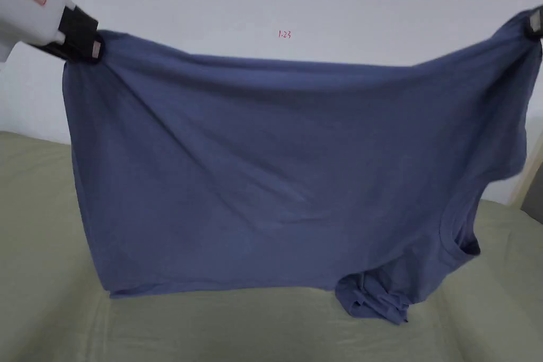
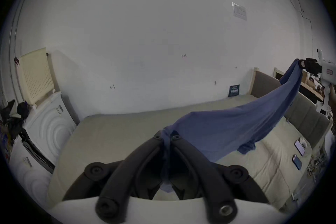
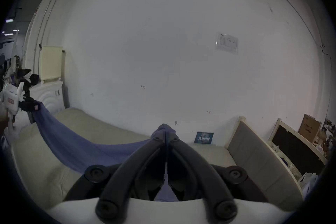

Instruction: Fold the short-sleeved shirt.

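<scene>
Right claw (image 3: pixel 165 137) pinching blue shirt (image 3: pixel 76 144)

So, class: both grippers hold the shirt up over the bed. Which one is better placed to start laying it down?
Probably the right gripper: the shirt's bunched sleeve under its end hangs lowest, close to the bed. The left gripper's end hangs higher.

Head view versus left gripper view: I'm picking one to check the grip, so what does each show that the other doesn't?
Head view: the shirt as a whole hanging panel, with a bunched part at its lower edge. Left gripper view: the left gripper seen close, jaws pressed on the cloth, plus two phones and a padded headboard. Both: the shirt stretched between the left gripper and the right gripper above the bed.
</scene>
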Tool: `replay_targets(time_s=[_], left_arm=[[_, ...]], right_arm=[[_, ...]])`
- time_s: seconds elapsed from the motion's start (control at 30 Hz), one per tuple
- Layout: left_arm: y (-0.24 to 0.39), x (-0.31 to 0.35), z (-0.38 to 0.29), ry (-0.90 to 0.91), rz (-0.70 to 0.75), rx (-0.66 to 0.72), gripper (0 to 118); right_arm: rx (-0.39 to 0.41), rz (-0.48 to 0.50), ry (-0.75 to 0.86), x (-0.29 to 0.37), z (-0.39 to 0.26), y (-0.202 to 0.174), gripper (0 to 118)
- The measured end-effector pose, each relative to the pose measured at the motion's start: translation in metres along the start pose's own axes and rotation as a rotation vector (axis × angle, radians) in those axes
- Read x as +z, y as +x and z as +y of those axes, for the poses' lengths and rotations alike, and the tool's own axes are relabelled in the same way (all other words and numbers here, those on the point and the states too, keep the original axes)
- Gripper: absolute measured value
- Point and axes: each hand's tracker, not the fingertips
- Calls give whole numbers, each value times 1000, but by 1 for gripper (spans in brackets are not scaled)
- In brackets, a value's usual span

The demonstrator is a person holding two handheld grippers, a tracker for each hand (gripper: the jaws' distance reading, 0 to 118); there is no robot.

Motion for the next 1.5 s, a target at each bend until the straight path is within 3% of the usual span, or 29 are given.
replay_targets(time_s=[0.13, 0.4, 0.9, 1.03, 1.37, 1.4, 1.43, 1.47, 1.5], left_arm=[[4, 26, -33, -25, -59, 3, 1], [23, 83, -108, -88, -122, -30, 1], [40, 145, -306, -378, -168, 301, 1], [52, 157, -343, -444, -149, 318, 1], [43, 164, -395, -555, -149, 289, 1], [43, 162, -398, -553, -155, 295, 3], [43, 162, -400, -544, -152, 292, 13], [43, 161, -403, -530, -136, 291, 34], [42, 159, -406, -523, -122, 294, 62]], right_arm=[[39, 49, -42, 42, -35, -6, 2], [39, 132, -135, 121, -107, -6, 2], [-176, 74, -419, 226, -280, -27, 2], [-229, 67, -513, 247, -317, -38, 2], [-243, 63, -701, 276, -370, -49, 2], [-248, 62, -710, 274, -373, -50, 3], [-254, 69, -716, 272, -376, -50, 7], [-245, 56, -733, 271, -378, -52, 24], [-246, 52, -737, 271, -380, -53, 56]])
